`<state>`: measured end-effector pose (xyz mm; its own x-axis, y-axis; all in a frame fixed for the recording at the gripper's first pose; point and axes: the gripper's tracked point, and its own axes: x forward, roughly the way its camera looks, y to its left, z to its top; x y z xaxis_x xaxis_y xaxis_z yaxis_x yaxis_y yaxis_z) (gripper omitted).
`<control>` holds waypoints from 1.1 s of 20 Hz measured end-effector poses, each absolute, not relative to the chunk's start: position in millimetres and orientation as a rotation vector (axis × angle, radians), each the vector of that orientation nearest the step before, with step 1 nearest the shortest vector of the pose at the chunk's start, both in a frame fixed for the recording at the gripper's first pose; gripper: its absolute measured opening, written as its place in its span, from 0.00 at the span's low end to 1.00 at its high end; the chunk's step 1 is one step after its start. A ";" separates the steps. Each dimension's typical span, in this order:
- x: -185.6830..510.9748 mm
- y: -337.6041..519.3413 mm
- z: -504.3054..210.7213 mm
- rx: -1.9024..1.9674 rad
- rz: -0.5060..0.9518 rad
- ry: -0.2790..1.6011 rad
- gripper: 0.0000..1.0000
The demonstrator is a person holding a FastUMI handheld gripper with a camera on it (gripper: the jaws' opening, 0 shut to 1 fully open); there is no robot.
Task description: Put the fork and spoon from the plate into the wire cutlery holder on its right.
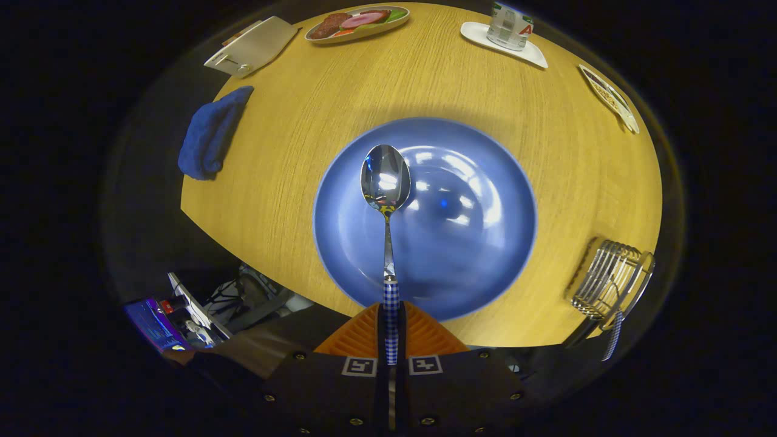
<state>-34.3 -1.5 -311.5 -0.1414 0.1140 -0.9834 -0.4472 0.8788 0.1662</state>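
Where the wood-grain table (291, 139) extends left of the plate (473, 255), a folded blue terry cloth (209, 142) lies near its edge. Above the glossy round blue plate, the gripper (391, 331) is clamped on the checkered handle of the polished steel spoon (386, 182), its oval bowl over the plate's left half. Right of the plate stands the wire cutlery holder (610, 279), partly cut off, with a checkered handle, likely the fork (613, 337), hard to make out.

- The gripper (391, 340) has a dark body dotted with small round screws.
- Two square black-and-white marker tags sit near its fingers.
- Ribbed pads line the fingers.
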 end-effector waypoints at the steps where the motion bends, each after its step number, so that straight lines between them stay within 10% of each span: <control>1: -32.6 -12.5 -307.0 -0.273 0.479 1.652 0.05; 22: -47.6 -157.0 -230.1 -0.106 0.310 1.709 0.05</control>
<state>-47.6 -157.0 -230.1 -0.1640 0.1056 -0.9808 -0.2456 0.9586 0.1443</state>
